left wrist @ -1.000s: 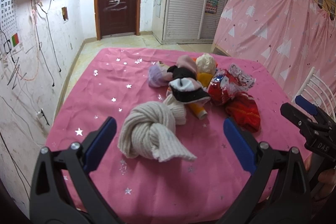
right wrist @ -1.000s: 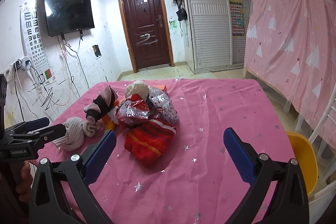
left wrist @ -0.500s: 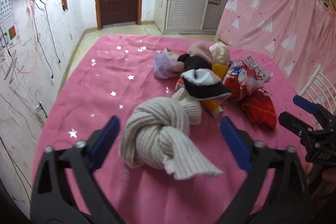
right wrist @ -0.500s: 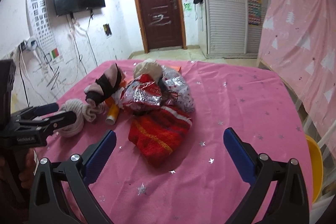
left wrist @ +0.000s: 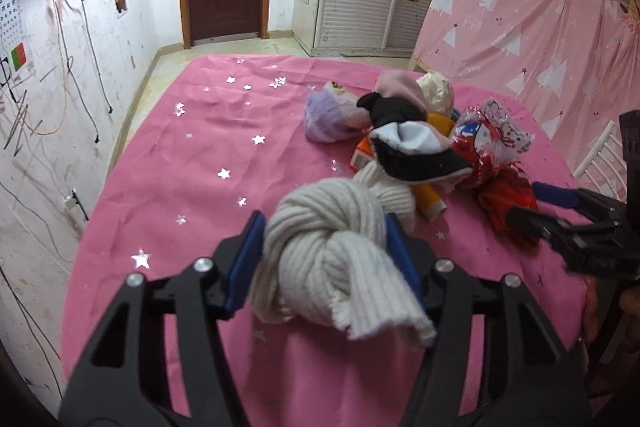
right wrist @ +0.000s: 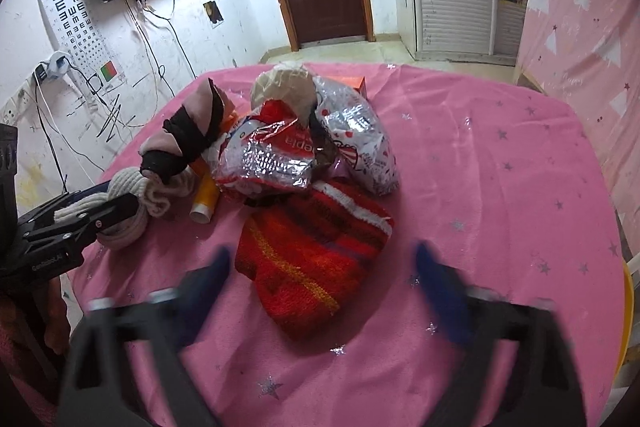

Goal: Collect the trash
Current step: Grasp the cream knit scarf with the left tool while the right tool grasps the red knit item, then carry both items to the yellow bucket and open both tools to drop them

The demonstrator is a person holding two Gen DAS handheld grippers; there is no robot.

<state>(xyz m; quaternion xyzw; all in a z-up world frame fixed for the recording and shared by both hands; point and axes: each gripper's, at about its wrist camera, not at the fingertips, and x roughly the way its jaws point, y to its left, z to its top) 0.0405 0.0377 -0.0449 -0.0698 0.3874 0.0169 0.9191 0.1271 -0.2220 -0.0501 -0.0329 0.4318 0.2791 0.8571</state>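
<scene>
Closing on two items at once: the left gripper (left wrist: 324, 259) narrows around the knotted cream sock (left wrist: 332, 251), its pads at the knot's sides, while the right gripper (right wrist: 324, 267) narrows toward the red knit sock (right wrist: 312, 255) lying on the pink surface (right wrist: 500, 187), not yet touching it. Next, likely, firm pinches, then lifting. A second ago both grippers stood spread wide and farther back.

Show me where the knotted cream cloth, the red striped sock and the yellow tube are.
knotted cream cloth (left wrist: 324, 243), left wrist view, on the middle of the knot.
red striped sock (right wrist: 312, 255), right wrist view, on its striped middle.
yellow tube (right wrist: 205, 199), right wrist view, on its body near the white cap.
</scene>
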